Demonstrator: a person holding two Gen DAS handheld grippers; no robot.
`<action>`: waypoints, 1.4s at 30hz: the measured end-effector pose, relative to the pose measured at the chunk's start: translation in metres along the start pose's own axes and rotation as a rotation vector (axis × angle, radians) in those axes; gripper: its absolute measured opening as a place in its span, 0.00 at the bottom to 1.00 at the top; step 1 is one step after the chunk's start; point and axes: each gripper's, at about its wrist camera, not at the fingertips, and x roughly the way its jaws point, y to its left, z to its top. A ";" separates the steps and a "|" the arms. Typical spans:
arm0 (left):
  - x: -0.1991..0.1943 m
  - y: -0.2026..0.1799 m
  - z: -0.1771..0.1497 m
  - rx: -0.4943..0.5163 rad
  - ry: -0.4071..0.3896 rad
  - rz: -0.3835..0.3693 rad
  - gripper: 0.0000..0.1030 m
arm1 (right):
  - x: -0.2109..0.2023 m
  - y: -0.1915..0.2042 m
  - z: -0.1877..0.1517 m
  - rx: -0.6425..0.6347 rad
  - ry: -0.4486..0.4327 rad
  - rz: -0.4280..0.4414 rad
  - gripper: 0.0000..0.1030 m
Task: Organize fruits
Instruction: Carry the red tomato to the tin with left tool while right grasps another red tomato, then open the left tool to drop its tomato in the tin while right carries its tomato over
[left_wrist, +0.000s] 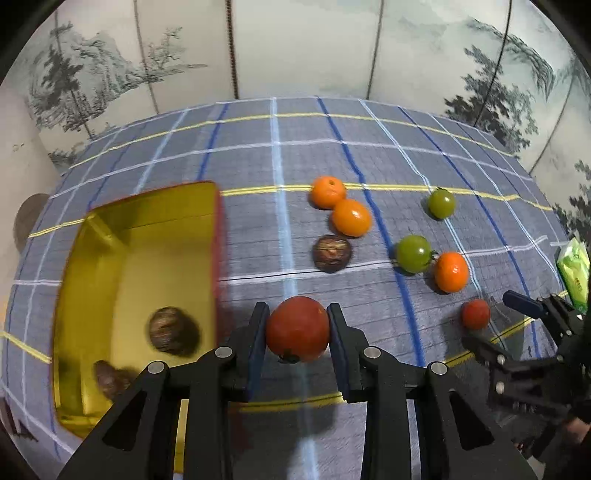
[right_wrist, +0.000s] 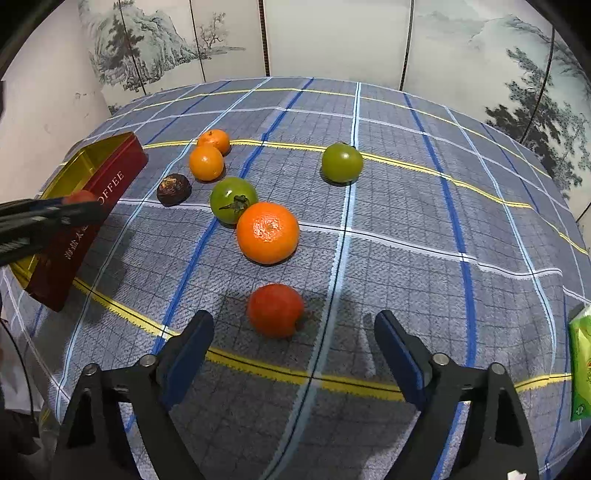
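While left gripper (left_wrist: 297, 332) clamps tomato (left_wrist: 297, 329), right gripper (right_wrist: 293, 343) agape

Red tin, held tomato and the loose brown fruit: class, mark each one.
Red tin (right_wrist: 110, 184), right wrist view, on its lettered side wall.
Held tomato (left_wrist: 297, 328), left wrist view, on its front.
Brown fruit (left_wrist: 331, 253), left wrist view, on its top.

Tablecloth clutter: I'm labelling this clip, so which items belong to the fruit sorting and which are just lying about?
Job:
left gripper gripping red tomato
tin
oranges
green tomatoes
small red tomato
brown fruit
right gripper, open

Lying about:
green packet
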 end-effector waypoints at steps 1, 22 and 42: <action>-0.005 0.006 -0.001 -0.004 -0.005 0.008 0.32 | 0.001 0.000 0.001 0.001 0.002 0.000 0.78; -0.015 0.104 -0.045 -0.167 0.072 0.107 0.32 | 0.013 0.010 0.005 -0.005 0.023 -0.012 0.31; -0.007 0.112 -0.060 -0.182 0.075 0.068 0.32 | -0.018 0.104 0.050 -0.166 -0.049 0.157 0.30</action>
